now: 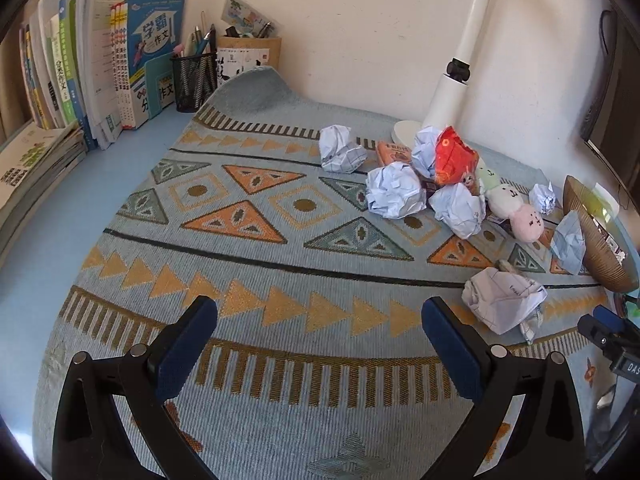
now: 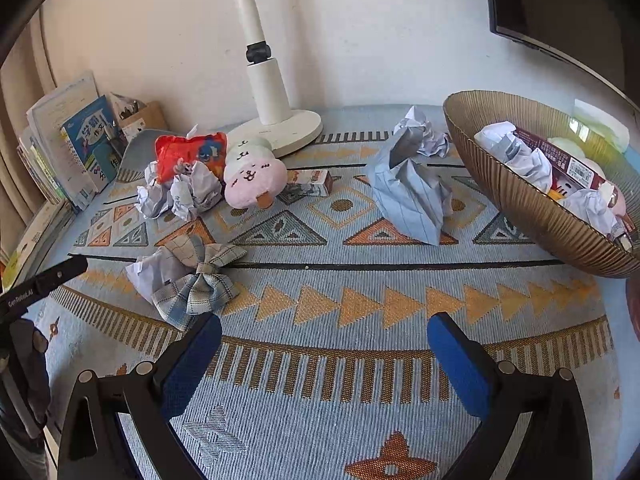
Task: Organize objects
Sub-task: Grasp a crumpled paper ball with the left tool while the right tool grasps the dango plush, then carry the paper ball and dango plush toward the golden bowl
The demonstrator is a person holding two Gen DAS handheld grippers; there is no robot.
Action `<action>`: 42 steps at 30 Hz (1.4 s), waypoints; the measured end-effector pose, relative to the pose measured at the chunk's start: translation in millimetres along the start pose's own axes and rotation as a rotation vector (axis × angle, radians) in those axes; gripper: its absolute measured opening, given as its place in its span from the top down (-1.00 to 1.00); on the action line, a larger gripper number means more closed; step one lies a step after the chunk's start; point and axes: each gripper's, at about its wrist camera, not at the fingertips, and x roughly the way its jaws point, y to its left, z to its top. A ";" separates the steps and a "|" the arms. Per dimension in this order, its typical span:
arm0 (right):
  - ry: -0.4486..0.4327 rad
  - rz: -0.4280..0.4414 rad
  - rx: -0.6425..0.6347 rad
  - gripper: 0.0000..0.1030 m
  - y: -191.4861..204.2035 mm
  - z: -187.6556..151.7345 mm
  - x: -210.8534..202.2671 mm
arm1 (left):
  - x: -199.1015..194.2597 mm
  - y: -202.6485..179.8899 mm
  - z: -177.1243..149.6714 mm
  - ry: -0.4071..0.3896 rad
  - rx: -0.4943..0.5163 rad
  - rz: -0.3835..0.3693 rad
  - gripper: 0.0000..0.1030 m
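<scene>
The left hand-held gripper [image 1: 319,322] hovers low over the patterned cloth [image 1: 248,240] on the table, jaws spread wide with nothing between them. The right hand-held gripper [image 2: 324,338] is likewise wide and empty over the same cloth.

At far left, books [image 1: 80,72] stand against the wall, with a mesh pen cup [image 1: 194,80] just beside them. Toward the middle, crumpled paper balls [image 1: 394,194] are heaped together with a red packet [image 1: 454,158] and a plush toy [image 2: 254,174]; a small carton [image 2: 314,180] lies touching the plush. In front of that heap a plaid bow [image 2: 200,284] rests against another paper ball [image 2: 150,272]. A white lamp [image 2: 276,128] stands behind, by the wall. Right of the middle is a tall blue paper wad [image 2: 412,196]. At far right a ribbed bowl [image 2: 532,200] sits tilted, holding paper balls, a box and what may be more plush.
</scene>
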 end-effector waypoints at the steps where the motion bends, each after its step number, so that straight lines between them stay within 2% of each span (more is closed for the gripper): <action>1: 0.041 0.034 0.023 -1.00 0.7 5.7 3.0 | 0.7 -8.1 10.1 -0.005 0.031 -0.007 -0.98; 3: 0.089 0.155 0.126 -1.00 -3.2 22.6 5.9 | 8.2 -26.5 31.6 -0.001 0.111 -0.023 -0.99; 4: 0.076 0.205 0.158 -1.00 -3.0 32.9 4.8 | 14.6 -34.7 40.6 0.006 0.142 -0.028 -0.99; 5: 0.053 0.221 0.165 -1.00 -1.0 44.1 4.0 | 22.4 -41.0 48.3 0.008 0.160 -0.030 -0.99; 7: 0.003 0.138 0.102 -1.00 10.6 66.4 7.5 | 40.4 -48.2 59.9 0.015 0.178 -0.028 -0.98; 8: -0.008 0.086 0.057 -1.00 18.7 75.9 13.4 | 49.1 -49.9 63.7 0.018 0.179 -0.032 -0.98; 10: 0.001 0.043 0.000 -0.94 33.7 90.0 30.9 | 64.9 -51.7 67.9 0.015 0.182 -0.036 -0.98; 13: -0.005 -0.035 -0.048 -0.81 55.5 98.1 55.9 | 81.3 -51.0 65.2 -0.012 0.169 0.093 -0.96; 14: -0.009 -0.060 -0.065 -0.78 60.6 99.3 63.6 | 84.0 -47.7 61.7 -0.016 0.153 0.102 -0.95; 15: -0.007 -0.076 -0.075 -0.64 63.9 100.2 72.6 | 85.9 -44.0 61.7 0.010 0.135 0.074 -0.92; 18: 0.031 -0.072 -0.067 -0.17 61.4 100.9 95.0 | 78.8 -37.4 62.7 -0.024 0.110 0.020 -0.91; 19: 0.041 -0.063 -0.055 0.02 58.7 100.0 98.6 | 78.9 -37.8 63.0 -0.020 0.112 0.005 -0.91; 22: 0.008 -0.018 -0.015 0.06 49.3 94.6 94.0 | 80.7 -47.5 64.6 -0.019 0.152 -0.006 -0.86; 23: 0.001 -0.014 -0.012 0.06 47.6 92.9 90.4 | 81.8 -51.0 64.7 -0.019 0.168 -0.011 -0.59; 24: -0.008 -0.001 -0.008 0.07 45.7 91.7 86.2 | 84.8 -53.9 64.7 -0.005 0.179 -0.022 -0.13; 25: -0.018 0.012 -0.003 0.08 44.2 90.5 80.0 | 89.7 -55.1 64.7 0.024 0.182 -0.035 0.12; 26: -0.029 0.027 0.005 0.08 42.2 89.3 72.1 | 91.9 -51.8 66.0 0.026 0.168 -0.038 0.17; 31: -0.089 0.093 0.053 0.08 26.2 68.2 10.1 | 57.3 -20.5 65.4 -0.005 0.020 -0.127 0.19; 34: -0.090 0.185 0.110 0.08 12.4 33.0 -20.4 | 20.0 0.8 48.9 -0.033 -0.042 -0.153 0.19; 35: -0.089 0.183 0.136 0.07 8.4 19.3 -25.7 | 9.6 6.7 39.8 -0.034 -0.061 -0.152 0.19; 38: -0.055 0.056 0.130 0.07 7.1 -12.6 -26.4 | -9.8 17.0 6.1 -0.021 -0.106 -0.158 0.19; 42: 0.001 -0.054 0.065 0.05 12.6 -22.1 -15.2 | -11.1 6.5 -23.0 0.003 -0.049 -0.086 0.19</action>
